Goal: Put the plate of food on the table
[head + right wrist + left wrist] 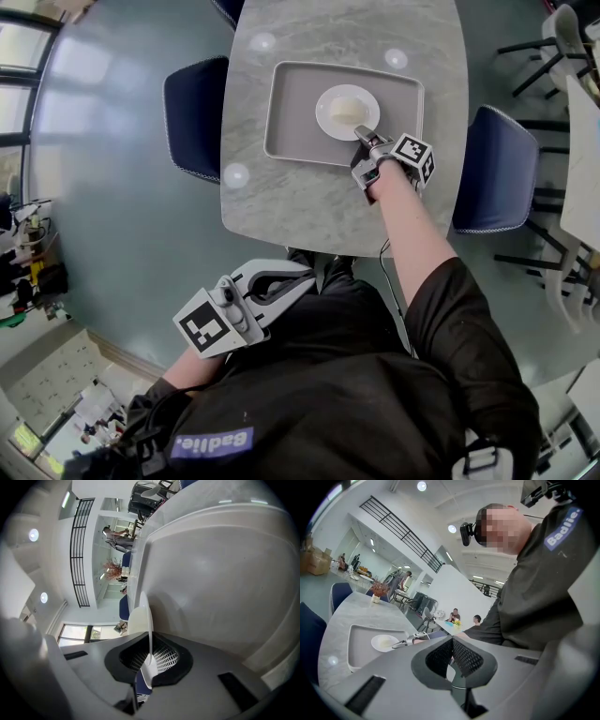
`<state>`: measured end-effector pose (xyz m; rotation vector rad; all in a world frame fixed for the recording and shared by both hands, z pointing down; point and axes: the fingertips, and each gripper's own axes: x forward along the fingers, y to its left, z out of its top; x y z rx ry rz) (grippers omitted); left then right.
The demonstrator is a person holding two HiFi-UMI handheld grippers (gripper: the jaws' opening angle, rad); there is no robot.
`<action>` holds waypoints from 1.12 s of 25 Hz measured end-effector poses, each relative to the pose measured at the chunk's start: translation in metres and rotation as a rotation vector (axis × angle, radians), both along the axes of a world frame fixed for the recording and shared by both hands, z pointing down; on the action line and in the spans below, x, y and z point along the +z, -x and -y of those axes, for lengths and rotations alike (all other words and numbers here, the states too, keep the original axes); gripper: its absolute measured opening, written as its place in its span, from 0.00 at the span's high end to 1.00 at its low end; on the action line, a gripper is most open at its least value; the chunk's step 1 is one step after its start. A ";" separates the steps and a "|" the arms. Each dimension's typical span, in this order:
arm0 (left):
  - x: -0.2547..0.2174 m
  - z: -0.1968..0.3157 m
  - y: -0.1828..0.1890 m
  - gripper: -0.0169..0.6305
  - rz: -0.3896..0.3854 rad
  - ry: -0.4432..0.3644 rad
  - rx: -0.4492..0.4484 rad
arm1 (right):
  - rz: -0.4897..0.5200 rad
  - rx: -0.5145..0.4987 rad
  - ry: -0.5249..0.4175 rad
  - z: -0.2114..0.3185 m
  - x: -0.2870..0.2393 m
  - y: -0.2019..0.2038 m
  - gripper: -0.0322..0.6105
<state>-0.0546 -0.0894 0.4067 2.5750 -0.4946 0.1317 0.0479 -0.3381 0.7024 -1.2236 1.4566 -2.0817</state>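
A white plate (330,111) with pale food (349,112) lies in the grey tray (291,122) on the marble table (309,202). My right gripper (362,135) is shut on the plate's near right rim. In the right gripper view the thin plate (140,620) edge runs between the pads of the right gripper (149,656), with the tray (211,573) floor beside it. My left gripper (305,277) hangs low by the person's lap, off the table. Its jaws (452,656) meet with nothing between them. From there the plate (384,642) and tray (358,639) show far off.
Blue chairs stand at the table's left (197,112) and right (502,169). More chairs and a white table (581,141) are at the far right. A small vase of flowers (377,592) stands at the table's far end. People sit at a distant table (457,618).
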 end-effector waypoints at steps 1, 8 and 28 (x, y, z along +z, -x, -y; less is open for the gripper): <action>0.000 0.000 0.000 0.96 -0.002 0.001 -0.001 | -0.001 0.001 -0.004 0.000 -0.001 0.000 0.92; -0.002 0.001 0.002 0.96 -0.023 0.006 -0.020 | -0.016 -0.016 0.021 0.002 -0.001 0.001 0.92; -0.013 0.017 0.013 0.96 -0.093 -0.020 -0.117 | -0.244 -0.283 0.119 0.006 -0.001 0.000 0.72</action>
